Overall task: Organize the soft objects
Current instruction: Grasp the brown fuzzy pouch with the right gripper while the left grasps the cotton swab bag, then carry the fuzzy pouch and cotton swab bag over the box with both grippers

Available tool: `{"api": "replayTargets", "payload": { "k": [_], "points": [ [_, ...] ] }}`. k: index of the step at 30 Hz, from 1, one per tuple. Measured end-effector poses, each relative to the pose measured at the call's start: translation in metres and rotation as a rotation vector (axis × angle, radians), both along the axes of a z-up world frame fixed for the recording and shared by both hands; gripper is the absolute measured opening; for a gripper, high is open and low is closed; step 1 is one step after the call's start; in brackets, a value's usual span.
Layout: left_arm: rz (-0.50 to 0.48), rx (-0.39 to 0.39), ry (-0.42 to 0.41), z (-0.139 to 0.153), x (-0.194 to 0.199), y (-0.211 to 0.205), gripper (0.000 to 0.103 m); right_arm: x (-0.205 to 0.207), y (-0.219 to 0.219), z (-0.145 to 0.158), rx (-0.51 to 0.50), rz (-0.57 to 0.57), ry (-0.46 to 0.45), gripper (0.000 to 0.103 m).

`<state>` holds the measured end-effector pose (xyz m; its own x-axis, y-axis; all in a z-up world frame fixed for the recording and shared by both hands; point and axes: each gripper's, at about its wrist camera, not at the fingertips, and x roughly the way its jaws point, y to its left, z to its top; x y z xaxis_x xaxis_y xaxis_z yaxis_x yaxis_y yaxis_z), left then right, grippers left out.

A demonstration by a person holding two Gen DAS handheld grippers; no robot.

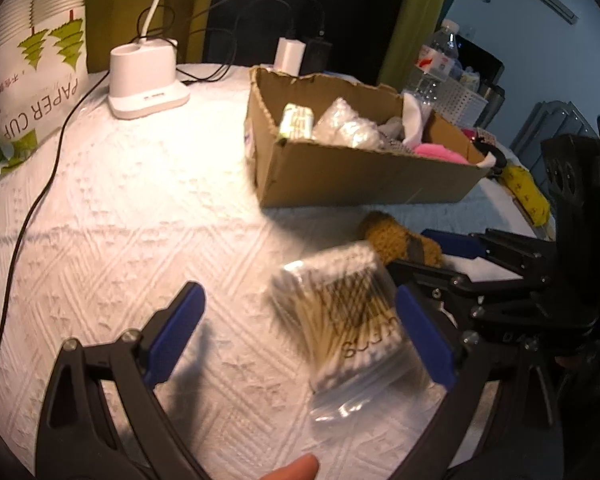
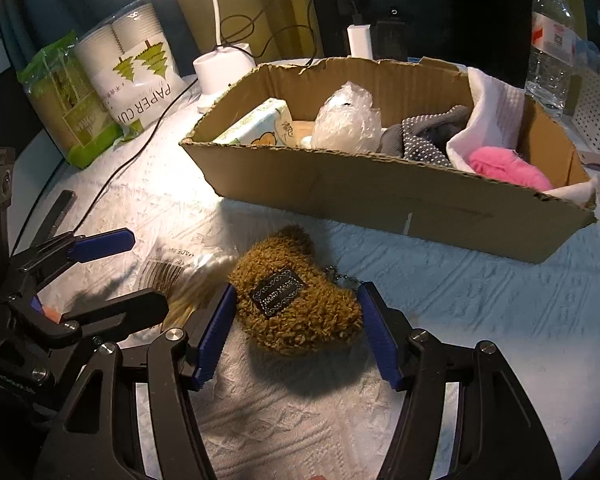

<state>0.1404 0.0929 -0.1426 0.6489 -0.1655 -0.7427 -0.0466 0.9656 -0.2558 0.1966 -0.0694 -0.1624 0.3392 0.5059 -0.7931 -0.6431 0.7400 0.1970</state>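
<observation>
A brown fuzzy pouch (image 2: 296, 300) with a dark label and a bead chain lies on the white textured cloth. My right gripper (image 2: 298, 320) stands open, its blue pads flanking the pouch on both sides; its left pad (image 2: 220, 328) is right at the pouch's edge. A clear zip bag of cotton swabs (image 1: 340, 316) lies just left of the pouch (image 1: 400, 242). My left gripper (image 1: 300, 328) is open wide around the bag, which sits close to the right pad (image 1: 424, 340). The cardboard box (image 2: 380, 196) behind holds a tissue pack, a clear plastic bag, grey dotted socks, white cloth and something pink.
A white lamp base (image 1: 146, 80) and its black cable (image 1: 32, 208) sit at the back left beside a paper cup pack (image 1: 32, 60). A water bottle (image 2: 550, 36) and white basket (image 1: 460, 100) stand behind the box. A yellow item (image 1: 528, 192) lies at the right.
</observation>
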Motion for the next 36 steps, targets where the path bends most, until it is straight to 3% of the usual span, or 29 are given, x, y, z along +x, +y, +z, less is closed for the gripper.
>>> {"api": "replayTargets", "payload": {
  "k": [8, 13, 22, 28, 32, 36],
  "points": [
    [-0.021, 0.014, 0.005, 0.000, 0.006, -0.008, 0.097, 0.001, 0.002, -0.004, -0.012, 0.037, -0.009, 0.065],
    [-0.036, 0.039, 0.017, -0.001, 0.010, -0.019, 0.097, -0.001, -0.002, -0.003, -0.004, 0.050, -0.018, 0.055],
    [-0.092, 0.090, 0.031, -0.005, 0.017, -0.041, 0.096, 0.004, -0.030, 0.008, 0.020, -0.001, -0.048, 0.054],
    [-0.127, 0.132, 0.052, -0.009, 0.022, -0.053, 0.064, 0.008, -0.051, 0.013, 0.040, -0.046, -0.058, 0.054],
    [-0.151, 0.140, 0.043, -0.007, 0.022, -0.060, 0.054, 0.009, -0.063, 0.016, 0.052, -0.066, -0.062, 0.054],
    [-0.159, 0.135, 0.033, -0.005, 0.022, -0.064, 0.051, 0.008, -0.070, 0.019, 0.058, -0.076, -0.071, 0.054]
  ]
}}
